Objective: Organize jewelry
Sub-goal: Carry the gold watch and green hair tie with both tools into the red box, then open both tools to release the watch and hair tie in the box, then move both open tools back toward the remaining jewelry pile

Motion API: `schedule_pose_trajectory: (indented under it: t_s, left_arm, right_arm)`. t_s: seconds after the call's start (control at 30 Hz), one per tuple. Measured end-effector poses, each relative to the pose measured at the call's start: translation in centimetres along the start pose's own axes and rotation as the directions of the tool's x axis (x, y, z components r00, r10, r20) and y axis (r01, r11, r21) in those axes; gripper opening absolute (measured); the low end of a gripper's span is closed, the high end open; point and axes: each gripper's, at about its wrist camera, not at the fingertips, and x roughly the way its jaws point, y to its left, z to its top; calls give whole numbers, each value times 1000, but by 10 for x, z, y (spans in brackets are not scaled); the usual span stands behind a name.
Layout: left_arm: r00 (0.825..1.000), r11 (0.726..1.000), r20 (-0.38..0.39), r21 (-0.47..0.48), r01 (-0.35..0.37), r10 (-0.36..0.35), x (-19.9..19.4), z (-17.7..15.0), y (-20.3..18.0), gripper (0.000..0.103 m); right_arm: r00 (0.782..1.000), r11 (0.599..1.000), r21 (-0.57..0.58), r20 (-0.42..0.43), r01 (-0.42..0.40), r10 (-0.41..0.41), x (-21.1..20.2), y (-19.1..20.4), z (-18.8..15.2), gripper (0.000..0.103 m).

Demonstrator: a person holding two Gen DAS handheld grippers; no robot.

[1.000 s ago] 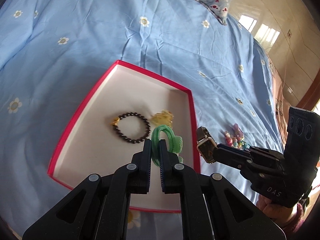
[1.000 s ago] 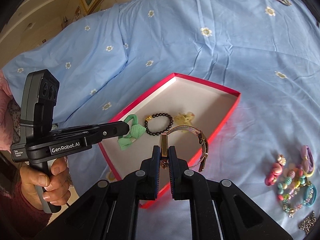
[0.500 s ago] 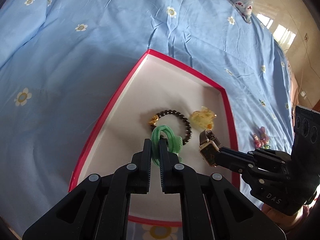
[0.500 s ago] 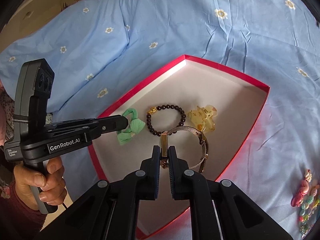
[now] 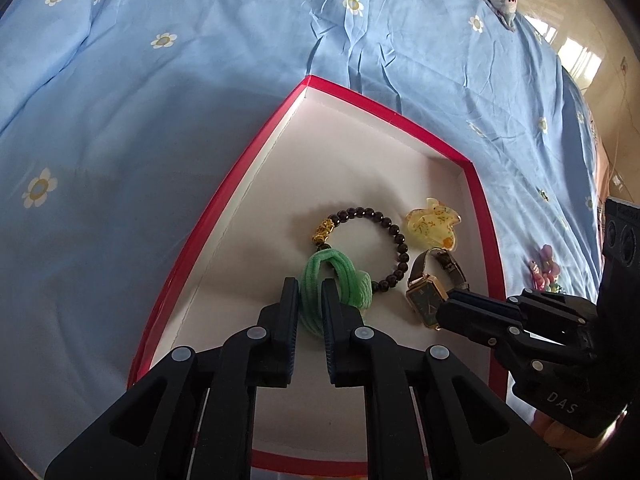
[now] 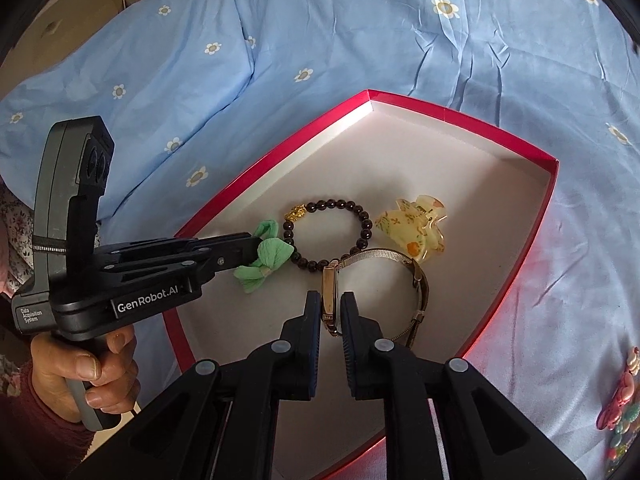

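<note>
The left wrist view shows the green hair tie (image 5: 334, 286) as a looped cord clamped between the left gripper (image 5: 311, 298) fingers; the right wrist view shows its bow shape (image 6: 264, 262) at the left gripper (image 6: 250, 252) tip. The wristwatch (image 6: 376, 288) is pinched by its case between the right gripper (image 6: 331, 314) fingers, low inside the red box (image 6: 460, 114); its case stands on edge, long axis pointing away from the gripper, the mesh band arching rightward. Only the left wrist view shows the dark dial (image 5: 426, 300). The beaded bracelet (image 5: 362, 246) and yellow hair claw (image 5: 432, 228) lie on the box floor just beyond; colourful trinkets (image 6: 618, 408) lie on the blue bedsheet (image 6: 360, 32) outside the box.
</note>
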Motion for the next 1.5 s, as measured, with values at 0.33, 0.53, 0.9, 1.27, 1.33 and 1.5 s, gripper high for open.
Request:
schedule_pose_trajectory:
  t_s: [0.33, 0.53, 0.9, 1.27, 1.33, 1.5]
  left_arm:
    - [1000, 1000, 22, -21, -1, 1, -12, 0, -1, 35]
    - [999, 1000, 41, -18, 22, -21, -24, -2, -11, 38]
    - [996, 995, 39, 60, 81, -84, -28, -4, -60, 38]
    - [991, 983, 0, 127, 131, -132, -17, -9, -109, 41]
    - [990, 981, -8, 138, 138, -138, -15, -10, -117, 41]
    - [989, 974, -25, 170, 151, -148, -10, -13, -136, 41]
  right_arm:
    - [998, 1000, 30, 56, -5, 4, -21, -5, -2, 20]
    - [993, 996, 90, 116, 9, -19, -50, -18, -11, 32]
    - [979, 971, 227, 165, 80, -120, -104, -66, -46, 34]
    - [956, 928, 340, 187, 151, -224, -149, -110, -80, 35]
    - [952, 920, 358, 189, 161, -240, -155, -117, -86, 36]
    - [942, 901, 397, 199, 175, -271, -167, -133, -96, 36]
